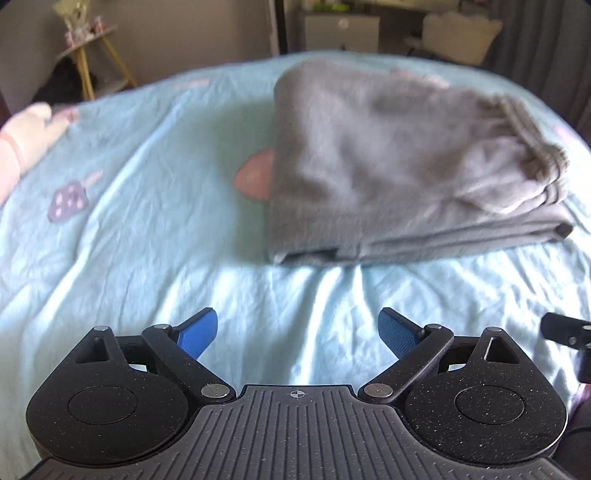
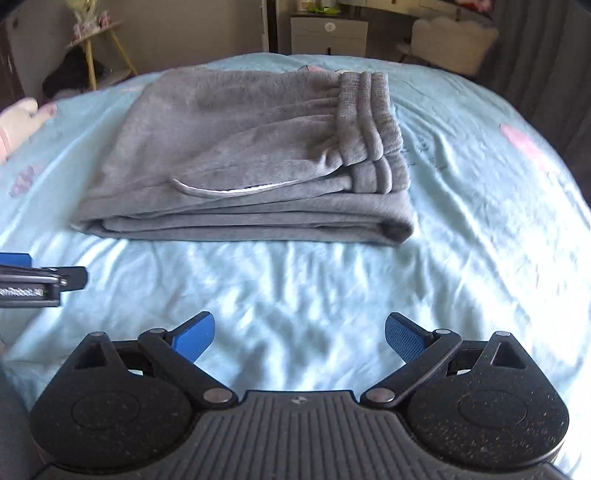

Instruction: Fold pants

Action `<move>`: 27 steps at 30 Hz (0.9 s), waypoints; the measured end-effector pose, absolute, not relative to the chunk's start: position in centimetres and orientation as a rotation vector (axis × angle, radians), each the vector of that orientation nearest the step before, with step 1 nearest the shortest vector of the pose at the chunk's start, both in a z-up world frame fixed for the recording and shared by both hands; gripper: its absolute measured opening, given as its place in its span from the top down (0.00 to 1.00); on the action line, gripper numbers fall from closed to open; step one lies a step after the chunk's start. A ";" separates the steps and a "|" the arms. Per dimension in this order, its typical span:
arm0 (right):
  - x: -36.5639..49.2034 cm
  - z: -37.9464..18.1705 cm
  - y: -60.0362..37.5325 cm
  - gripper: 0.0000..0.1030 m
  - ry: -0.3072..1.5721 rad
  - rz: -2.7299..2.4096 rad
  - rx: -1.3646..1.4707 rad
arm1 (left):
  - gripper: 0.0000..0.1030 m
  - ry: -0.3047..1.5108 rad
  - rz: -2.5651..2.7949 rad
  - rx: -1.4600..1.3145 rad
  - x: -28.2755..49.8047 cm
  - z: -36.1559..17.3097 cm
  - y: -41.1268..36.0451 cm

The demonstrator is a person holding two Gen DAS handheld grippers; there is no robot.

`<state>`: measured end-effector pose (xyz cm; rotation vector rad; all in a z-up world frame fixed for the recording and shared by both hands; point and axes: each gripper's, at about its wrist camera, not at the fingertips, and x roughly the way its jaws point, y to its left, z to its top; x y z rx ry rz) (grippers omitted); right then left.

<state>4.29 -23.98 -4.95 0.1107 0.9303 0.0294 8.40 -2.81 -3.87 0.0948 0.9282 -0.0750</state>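
The grey pants (image 2: 243,155) lie folded in a flat stack on the light blue bed sheet (image 2: 295,288), with the ribbed waistband (image 2: 365,122) on top at the right. They also show in the left wrist view (image 1: 399,162), blurred, to the right of centre. My left gripper (image 1: 297,332) is open and empty, held back from the stack's near edge. My right gripper (image 2: 299,334) is open and empty, also short of the near edge. The left gripper's side (image 2: 40,280) shows at the left edge of the right wrist view.
A pink plush toy (image 1: 26,136) lies at the bed's left edge. Beyond the bed stand a small yellow-legged side table (image 2: 96,48), a white cabinet (image 2: 328,33), a cream chair (image 2: 450,40) and a dark curtain (image 2: 546,55).
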 end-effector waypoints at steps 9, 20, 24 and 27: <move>3.2 -3.6 -21.5 0.04 0.832 -0.066 -0.044 | 0.02 0.836 -0.086 -0.010 6.0 -2.3 -3.0; 3.1 -3.7 -20.3 0.04 0.758 -0.041 -0.120 | 0.02 0.843 -0.069 -0.123 6.8 -4.3 -2.0; 3.2 -4.0 -21.2 0.04 0.758 -0.049 -0.057 | 0.02 0.842 -0.102 -0.062 6.7 -4.5 -3.1; 3.1 -4.1 -21.6 0.04 0.758 -0.062 -0.035 | 0.02 0.838 -0.136 -0.006 6.5 -4.7 -4.1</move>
